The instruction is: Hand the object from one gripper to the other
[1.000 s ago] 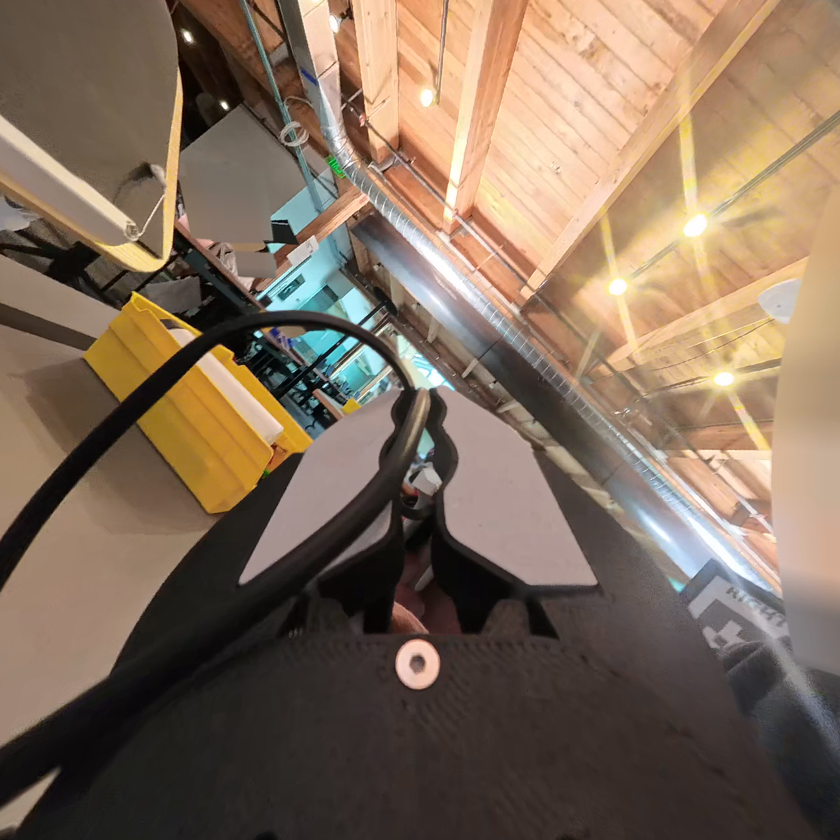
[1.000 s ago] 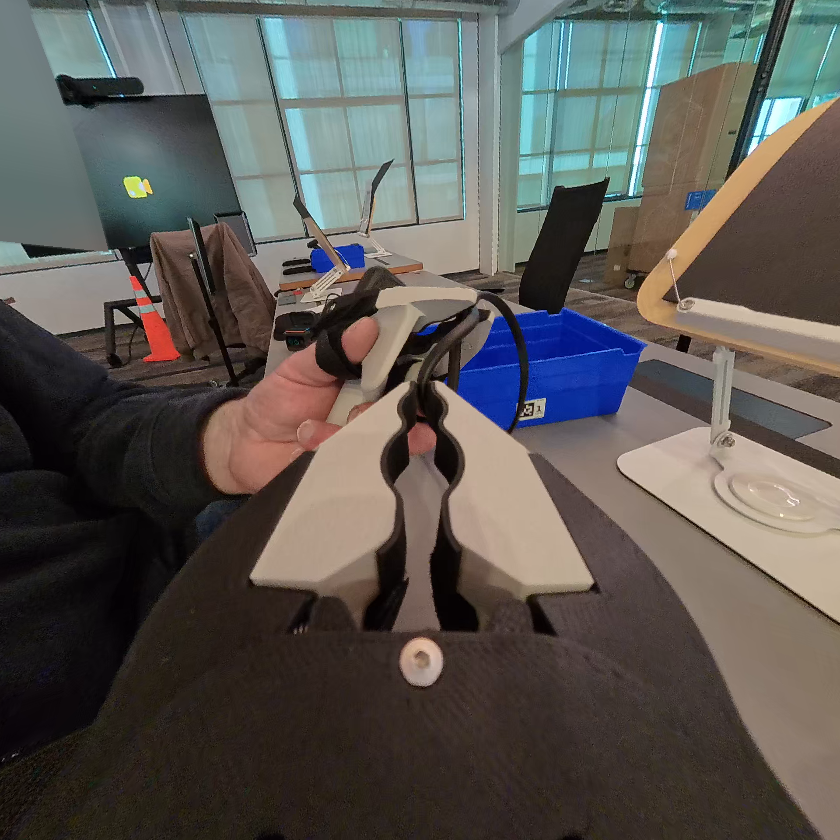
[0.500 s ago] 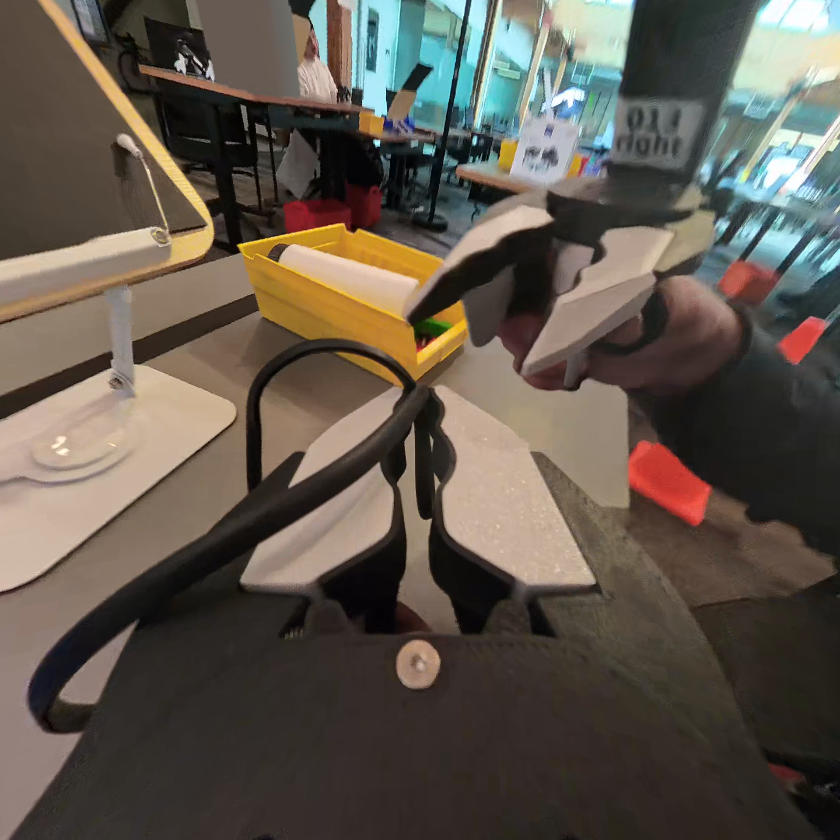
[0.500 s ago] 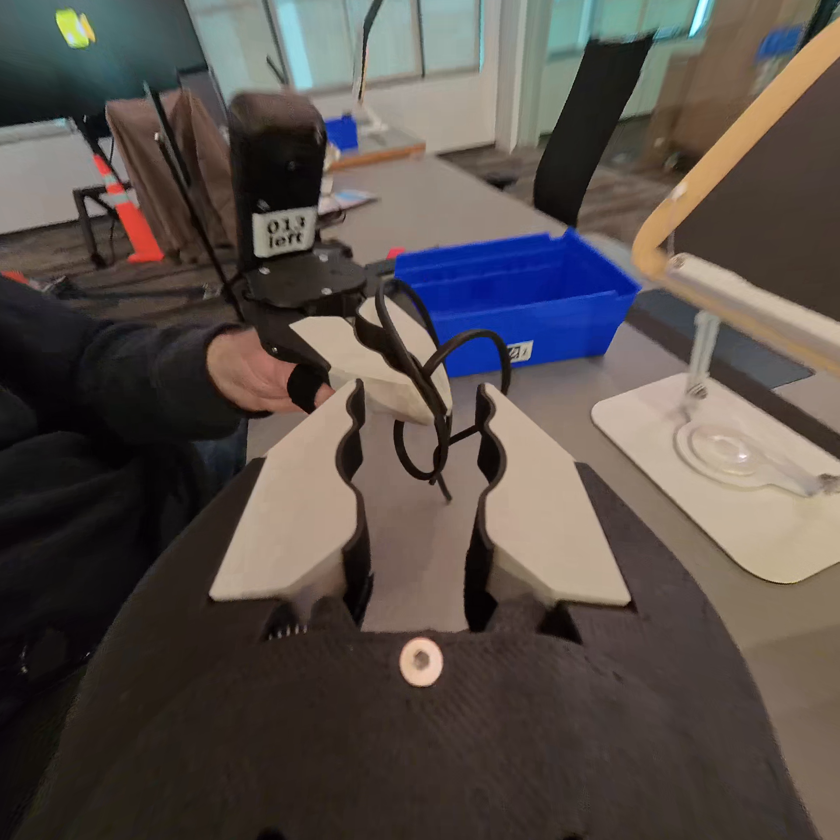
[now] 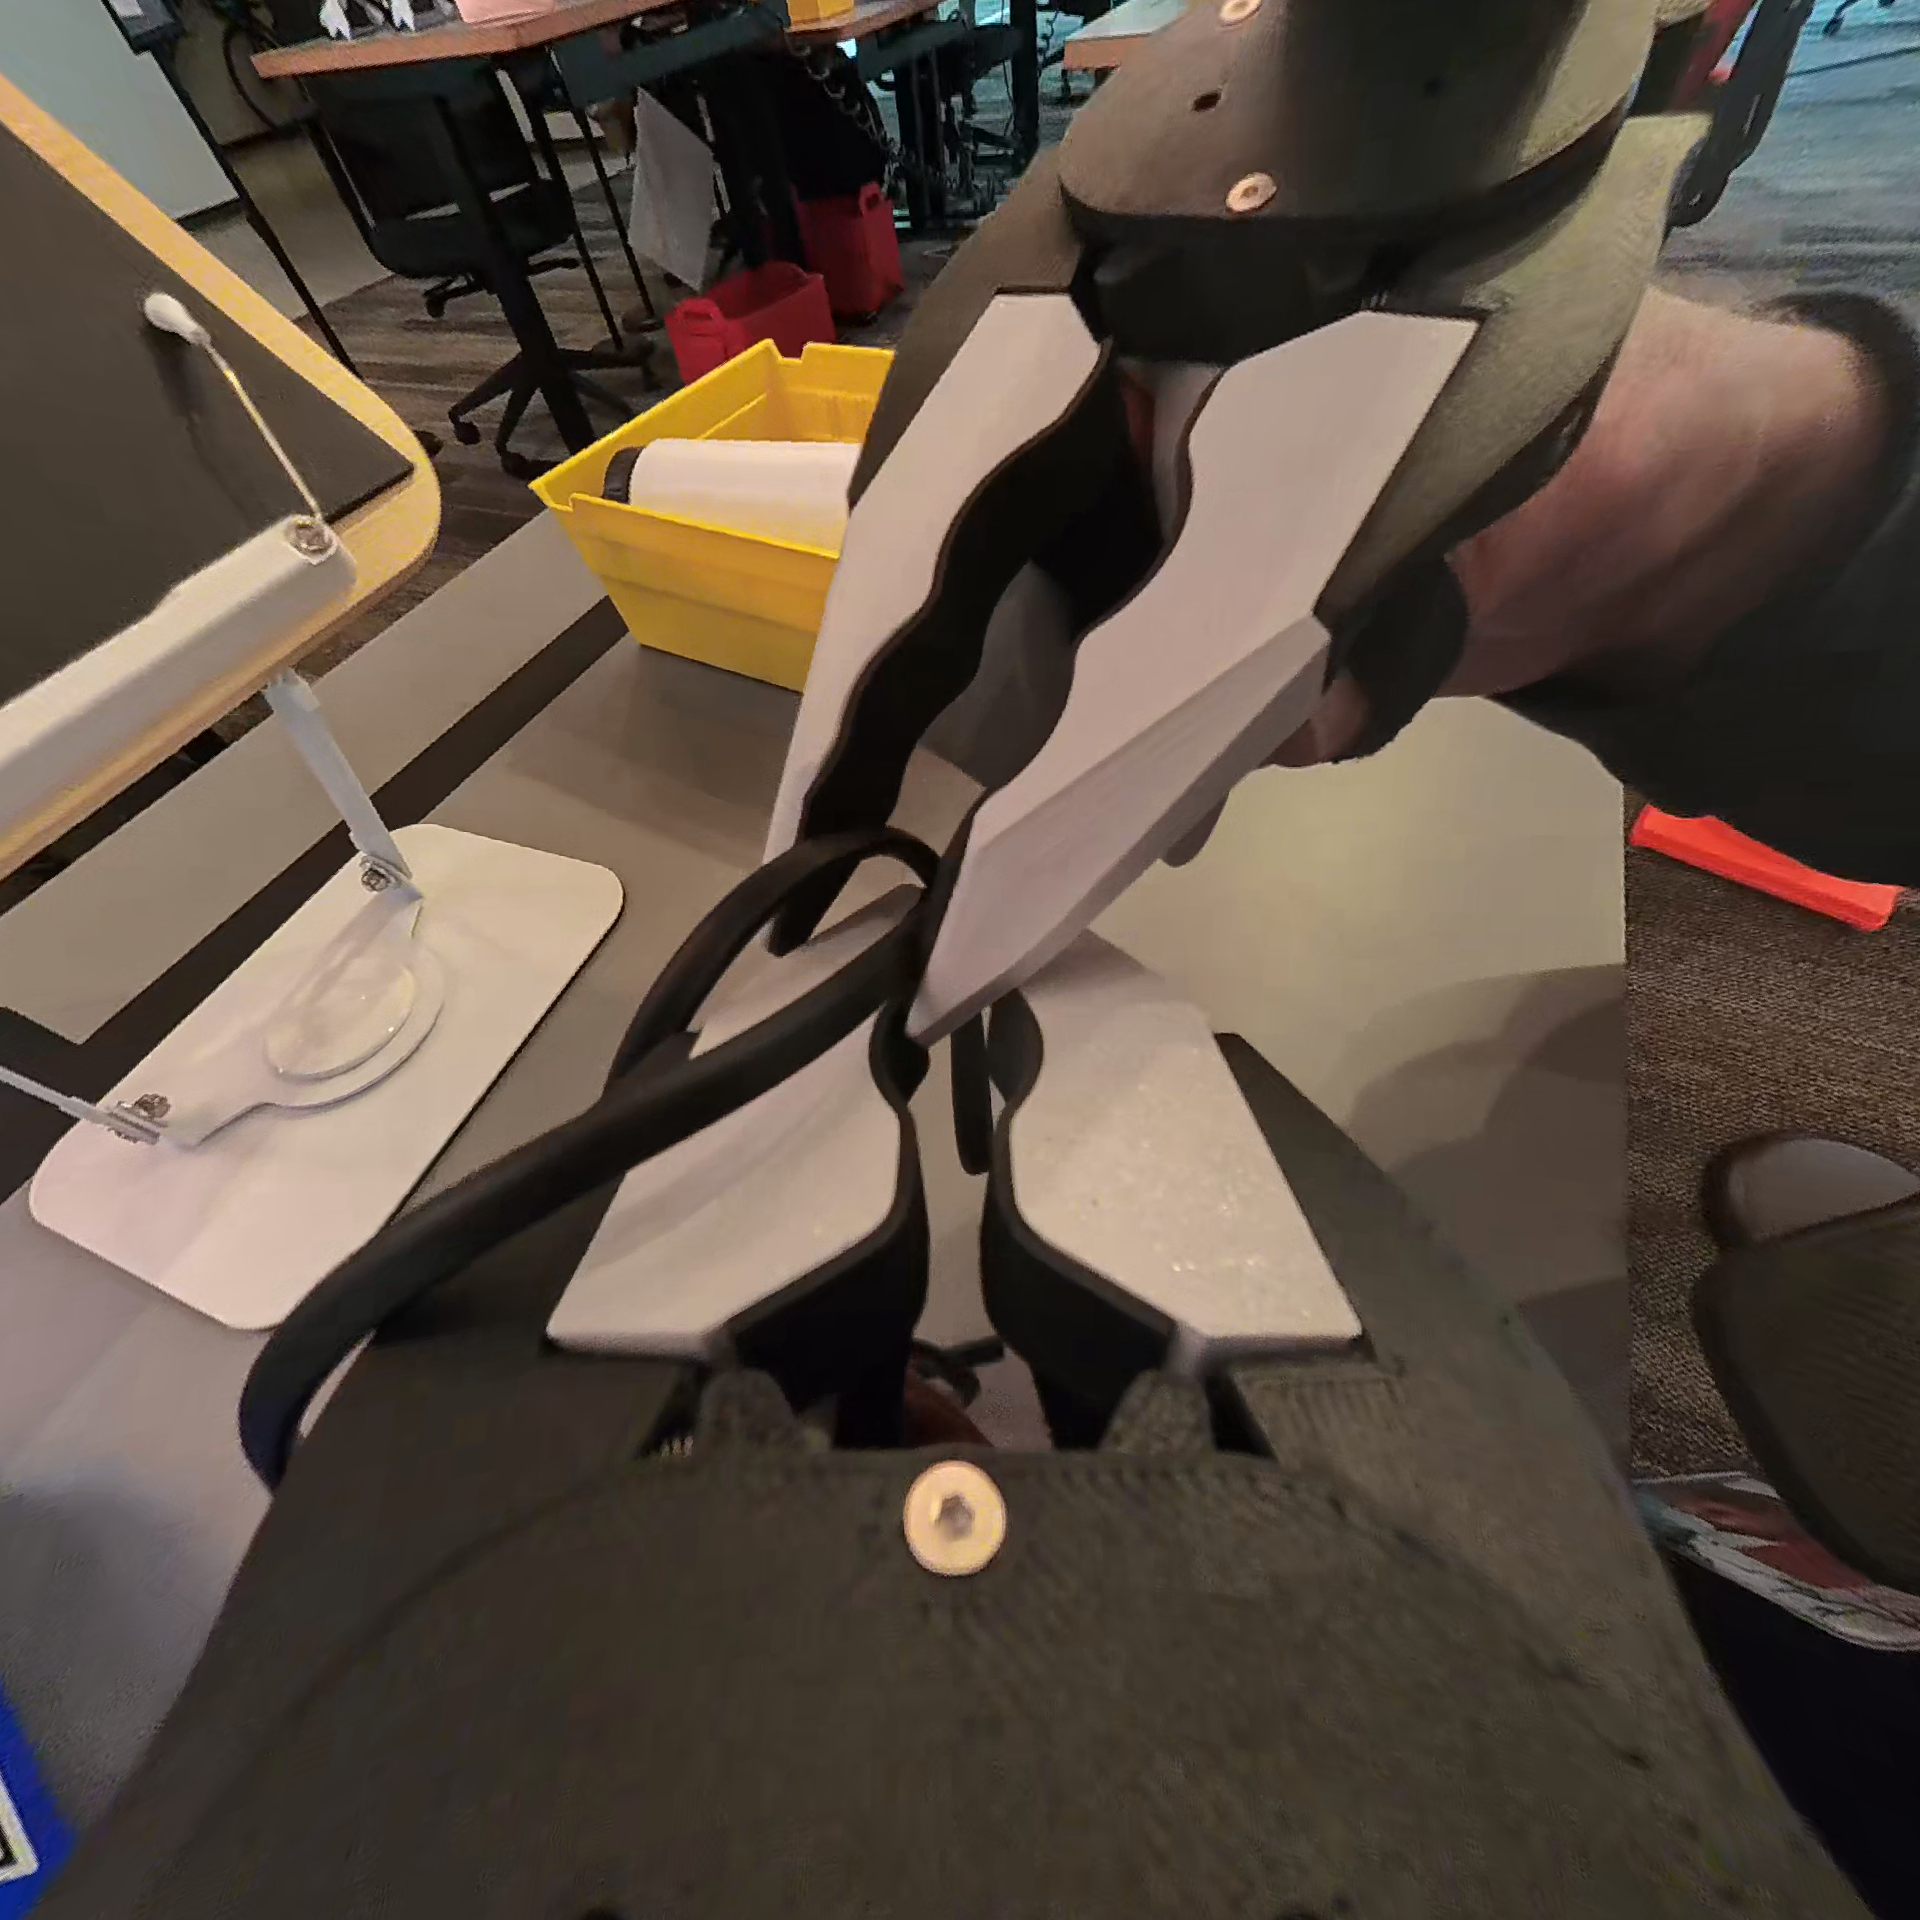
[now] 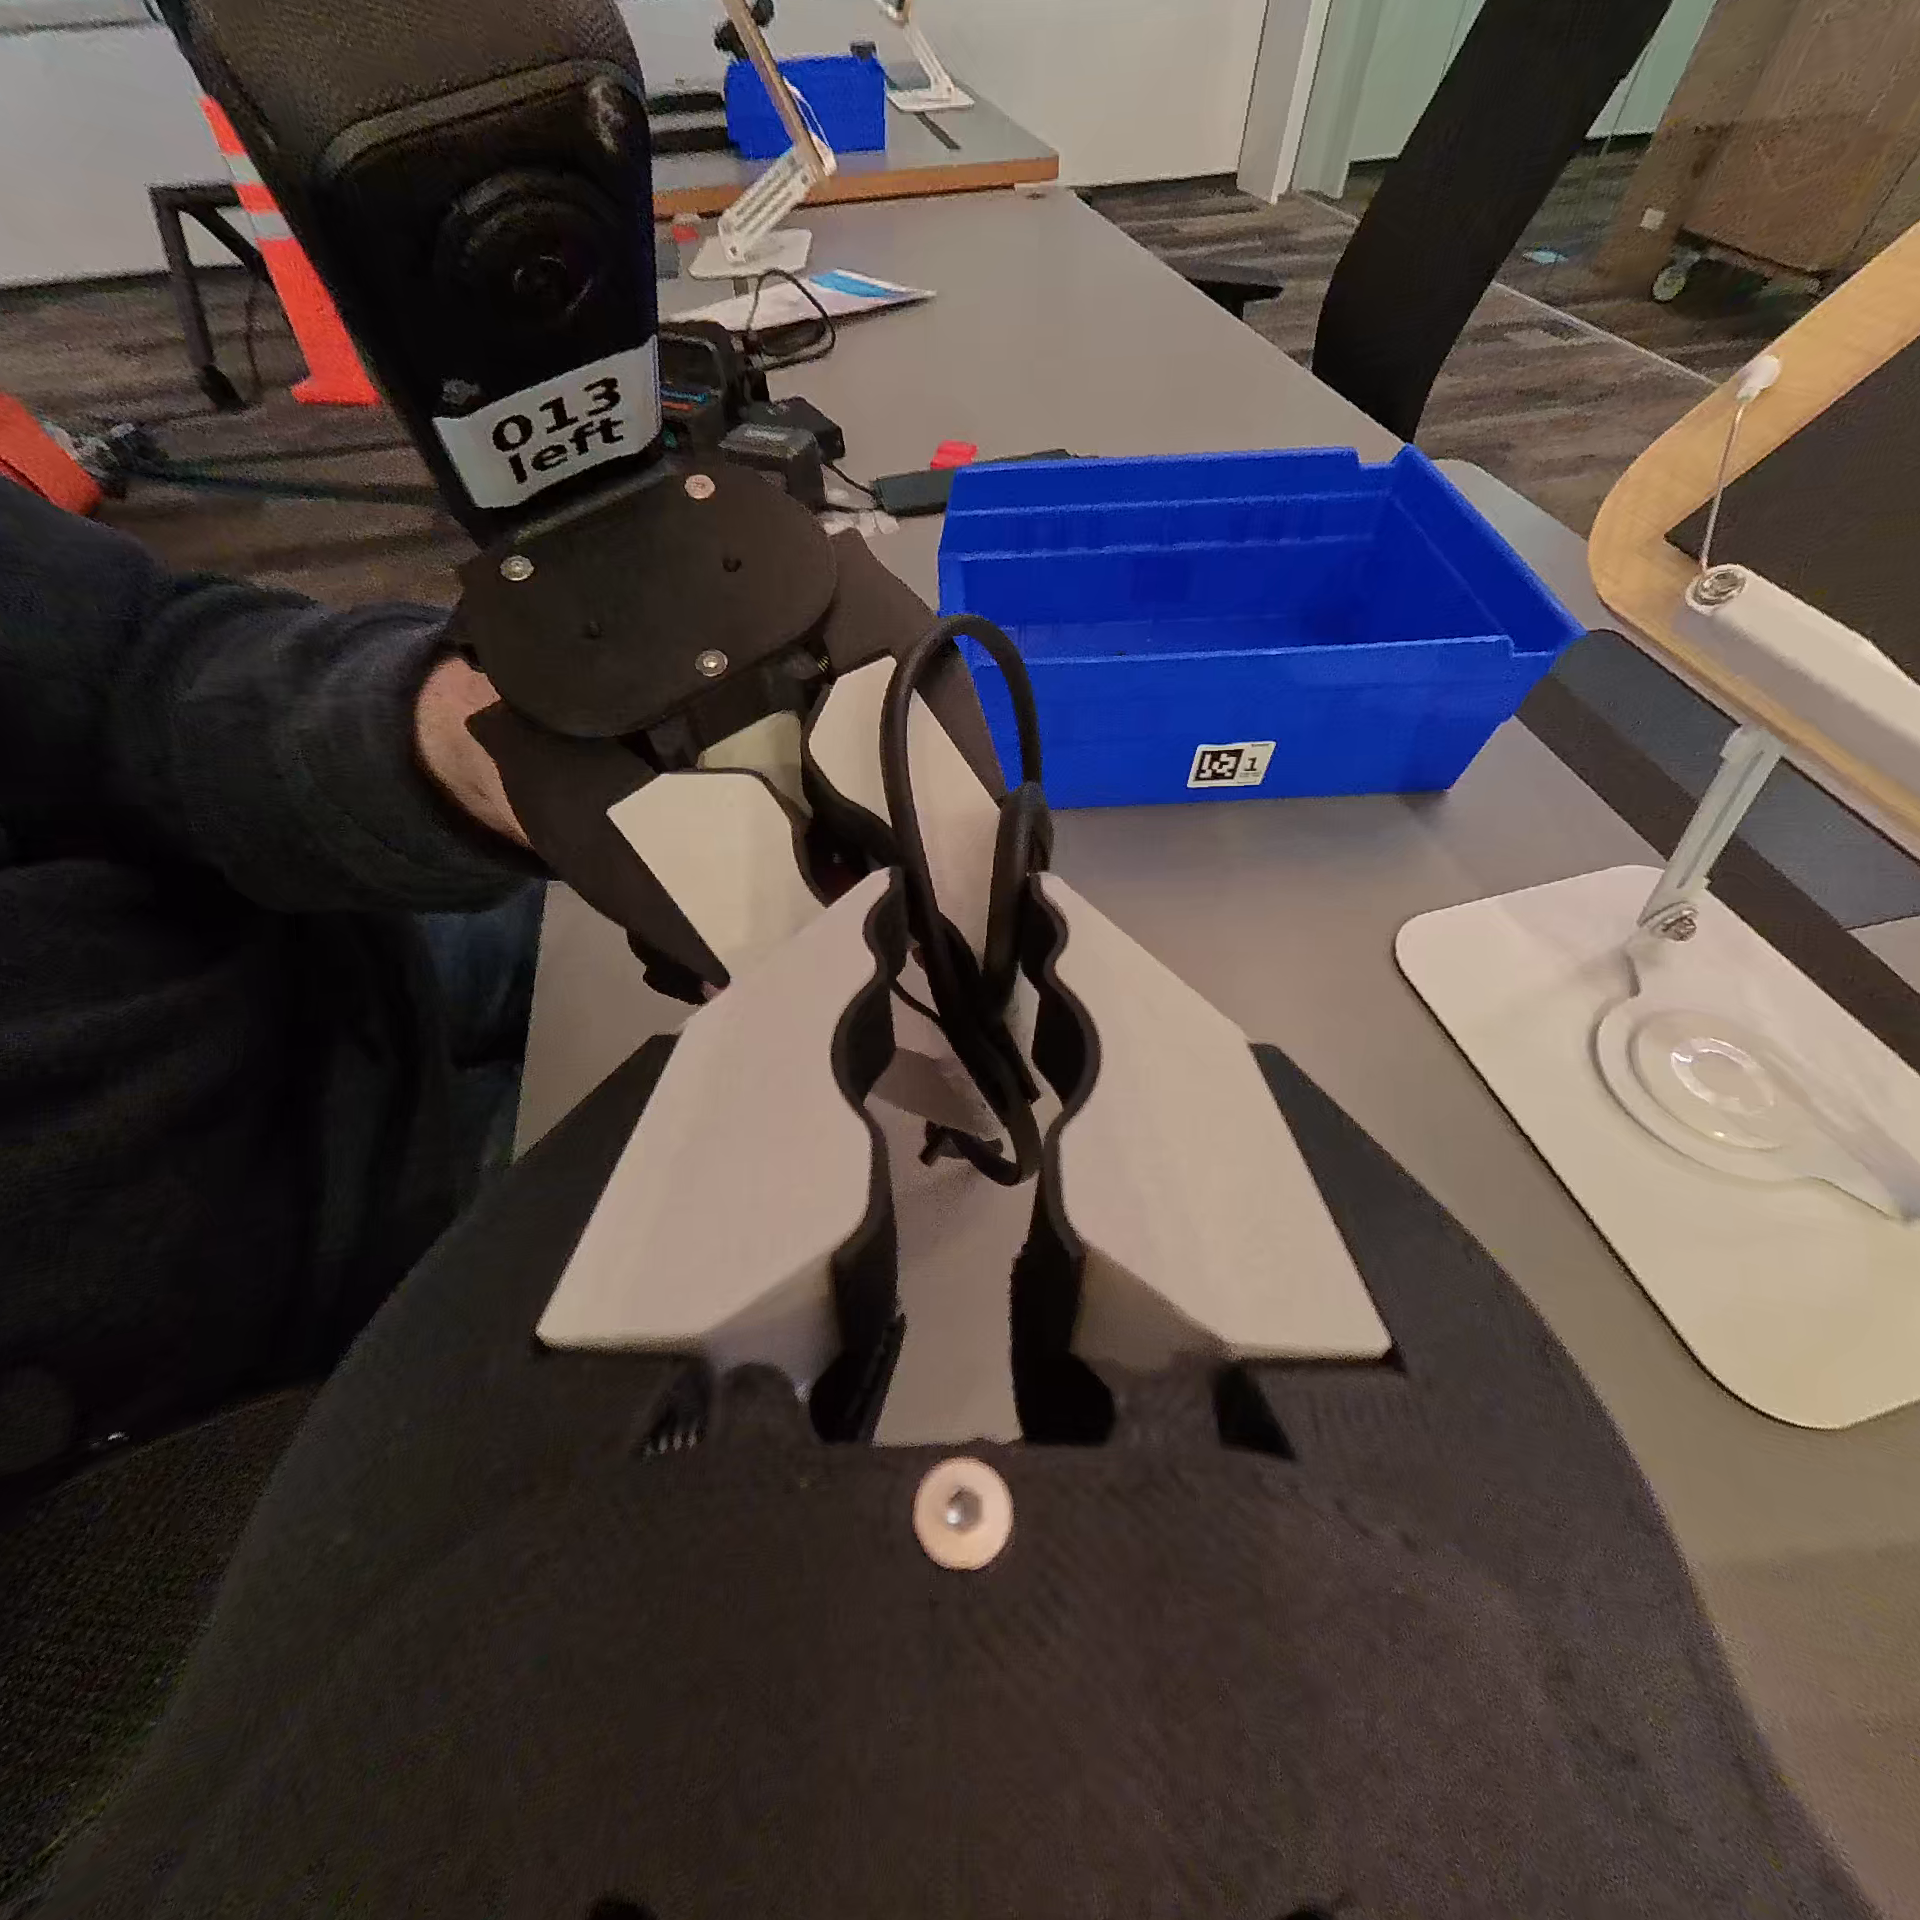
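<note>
Above the grey table (image 6: 1195,343), left claw (image 5: 951,1039) clenching black cable (image 5: 665,1081), right claw (image 6: 961,914) spread around it.

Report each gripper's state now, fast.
Left gripper: shut on the black cable.
Right gripper: open, tongs either side of the cable loop, not yet clamped.

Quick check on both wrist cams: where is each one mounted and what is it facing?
Left wrist view: on the left claw, facing the yellow bin; the right claw and its hand show opposite.
Right wrist view: on the right claw, facing the blue bin; the left claw and a dark sleeve show.
Shared: the looped black cable between both claws, and the grey table.
</note>
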A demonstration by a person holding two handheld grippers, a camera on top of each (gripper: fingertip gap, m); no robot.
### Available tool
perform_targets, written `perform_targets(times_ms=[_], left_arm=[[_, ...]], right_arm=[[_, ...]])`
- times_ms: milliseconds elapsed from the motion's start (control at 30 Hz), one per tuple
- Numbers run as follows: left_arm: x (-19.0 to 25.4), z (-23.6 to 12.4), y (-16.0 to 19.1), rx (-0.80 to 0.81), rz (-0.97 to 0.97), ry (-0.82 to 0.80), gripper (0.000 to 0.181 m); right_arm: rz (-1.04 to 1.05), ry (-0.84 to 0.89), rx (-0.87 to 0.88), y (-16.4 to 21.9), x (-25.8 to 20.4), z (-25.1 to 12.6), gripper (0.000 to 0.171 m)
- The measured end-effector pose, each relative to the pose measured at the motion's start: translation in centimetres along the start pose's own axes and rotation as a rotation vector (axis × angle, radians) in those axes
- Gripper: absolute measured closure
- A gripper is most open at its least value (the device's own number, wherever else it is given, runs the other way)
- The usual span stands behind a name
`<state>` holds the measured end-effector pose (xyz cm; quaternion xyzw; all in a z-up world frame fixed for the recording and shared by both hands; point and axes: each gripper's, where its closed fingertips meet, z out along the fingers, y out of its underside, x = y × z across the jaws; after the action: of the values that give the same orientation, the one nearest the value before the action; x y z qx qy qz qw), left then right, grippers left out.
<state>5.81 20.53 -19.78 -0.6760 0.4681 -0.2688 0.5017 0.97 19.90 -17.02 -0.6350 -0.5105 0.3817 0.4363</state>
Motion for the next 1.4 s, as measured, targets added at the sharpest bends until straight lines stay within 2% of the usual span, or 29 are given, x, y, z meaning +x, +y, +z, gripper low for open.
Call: perform_targets(times_ms=[167, 233, 267, 400, 533, 600, 767, 867, 967, 1133, 1267, 1333, 1400], left_arm=[[0.8, -0.3, -0.8, 0.048, -0.058, 0.087, 0.175], [1.2, -0.3, -0.9, 0.060, -0.063, 0.115, 0.175], [1.5, -0.3, -1.0, 0.072, -0.057, 0.130, 0.175], [1.7, -0.1, -0.6, 0.057, -0.044, 0.136, 0.176], [1.8, -0.3, -1.1, 0.110, -0.097, 0.170, 0.175], [1.9, -0.8, -1.4, 0.160, -0.174, 0.232, 0.172], [0.9, -3.9, -2.6, 0.389, -0.492, 0.414, 0.144], [-0.6, -5.7, -3.9, 0.548, -0.713, 0.537, 0.141], [-1.3, -5.7, -4.2, 0.590, -0.810, 0.579, 0.138], [-0.4, -4.7, -4.4, 0.530, -0.815, 0.607, 0.136], [-0.4, -4.4, -2.6, 0.423, -0.792, 0.531, 0.134], [-0.2, -4.9, -1.5, 0.387, -0.784, 0.514, 0.139], [1.4, -5.4, -0.8, 0.342, -0.776, 0.590, 0.148]], right_arm=[[0.165, -0.112, 0.169, -0.7, -0.3, -0.7, 0.155], [0.227, -0.166, 0.247, -1.0, -0.6, -1.2, 0.169], [0.257, -0.189, 0.268, -1.0, -0.7, -1.3, 0.169], [0.249, -0.162, 0.271, -0.6, -0.6, -1.3, 0.170], [0.137, -0.089, 0.288, -1.4, -0.7, -1.7, 0.170], [0.101, -0.041, 0.319, -1.9, -0.2, -2.3, 0.170], [-0.018, -0.001, 0.360, -2.4, -0.8, -4.0, 0.170], [-0.070, 0.001, 0.337, -1.7, -1.7, -3.5, 0.170], [-0.120, 0.031, 0.304, -0.9, -2.4, -2.8, 0.170], [-0.172, 0.096, 0.301, -0.4, -2.5, -2.6, 0.171], [-0.171, 0.136, 0.322, -0.9, -1.9, -3.5, 0.171], [-0.165, 0.140, 0.328, -1.0, -1.6, -3.7, 0.171], [-0.164, 0.142, 0.344, -1.3, -1.6, -3.9, 0.170]])
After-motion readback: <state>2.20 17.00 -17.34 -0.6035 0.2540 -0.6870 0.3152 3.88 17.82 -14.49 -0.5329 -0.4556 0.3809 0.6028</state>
